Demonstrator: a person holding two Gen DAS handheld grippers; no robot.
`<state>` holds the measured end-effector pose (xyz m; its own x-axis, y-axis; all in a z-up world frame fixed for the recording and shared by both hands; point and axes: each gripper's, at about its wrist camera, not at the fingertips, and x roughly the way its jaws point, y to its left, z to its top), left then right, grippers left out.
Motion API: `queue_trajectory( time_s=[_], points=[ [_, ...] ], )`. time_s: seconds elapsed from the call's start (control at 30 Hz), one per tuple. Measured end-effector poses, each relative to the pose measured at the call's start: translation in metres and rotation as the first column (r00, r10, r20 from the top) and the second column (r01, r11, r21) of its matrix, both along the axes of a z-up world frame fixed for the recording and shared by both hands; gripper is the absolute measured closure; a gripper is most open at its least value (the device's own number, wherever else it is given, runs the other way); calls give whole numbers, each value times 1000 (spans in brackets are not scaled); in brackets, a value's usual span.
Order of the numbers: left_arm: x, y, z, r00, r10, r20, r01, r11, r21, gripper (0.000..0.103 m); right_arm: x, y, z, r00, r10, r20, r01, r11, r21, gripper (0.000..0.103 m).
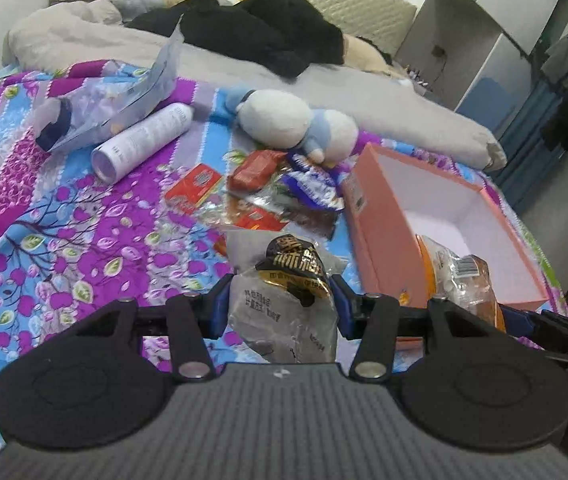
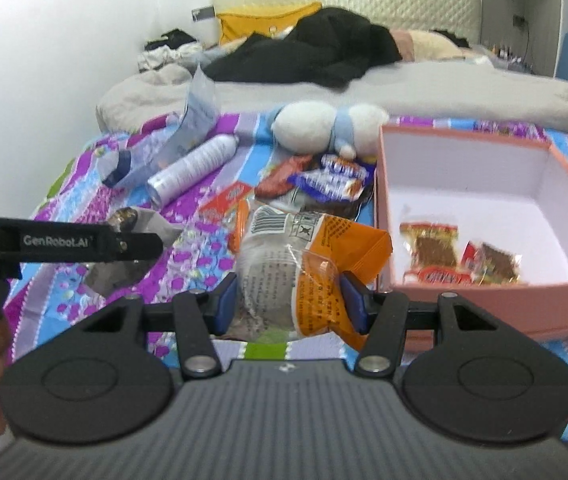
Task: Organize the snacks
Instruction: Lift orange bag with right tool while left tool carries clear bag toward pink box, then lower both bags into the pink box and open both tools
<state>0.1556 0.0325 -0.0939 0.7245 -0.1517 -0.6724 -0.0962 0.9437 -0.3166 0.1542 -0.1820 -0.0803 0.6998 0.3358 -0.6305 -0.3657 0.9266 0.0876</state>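
1. At the far left of the flowered purple and blue bedspread [image 1: 64, 208] lie a crumpled clear plastic bag with a dark blue cap inside [image 1: 96, 108] and a white spray can on its side [image 1: 144, 136]; neither looks like a snack, and both lie well apart from the work

2. The left gripper [image 1: 282, 308] has its blue pads pressed on a grey-and-clear snack packet with a black and gold label [image 1: 284, 292], held clear above the bedspread

3. Beyond it, in the middle of the bed, a loose pile of snacks remains: a flat red packet [image 1: 196, 188], a brown-red wrapped bar [image 1: 256, 168] and a blue and white wrapper [image 1: 311, 184], with a white and pale blue plush toy [image 1: 291, 120] lying just behind them

4. The right gripper [image 2: 289, 302] pinches a clear and orange snack packet with a barcode [image 2: 303, 256], also lifted, just beside the box's near left corner

5. At the right stands an open pink cardboard box with a white inside [image 2: 459, 136]; two or three small red-and-brown wrapped snacks [image 2: 431, 252] already lie in its near part

6. The step in hand looks like carrying both packets to the box; next, each gripper needs to clear the near wall, come over the bare white floor and let go

7. The box wall is the main obstacle, and the two grippers travel close together, so they could bump
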Motion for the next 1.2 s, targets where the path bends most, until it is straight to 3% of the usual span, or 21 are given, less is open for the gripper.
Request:
queue_trajectory(
  time_s=[0.33,0.6,1.2],
  points=[
    [17,-34,34,996,-46,71,46,999,2,47,2,-25,31,997,-44,69,41,999,35,46],
    [36,-73,48,987,-119,107,120,993,-2,47,8,-61,32,989,-124,83,122,992,25,46],
    [120,-148,17,966,-255,29,256,967,-11,47,69,-117,6,972,-233,1,233,972,-12,46]
  ],
)
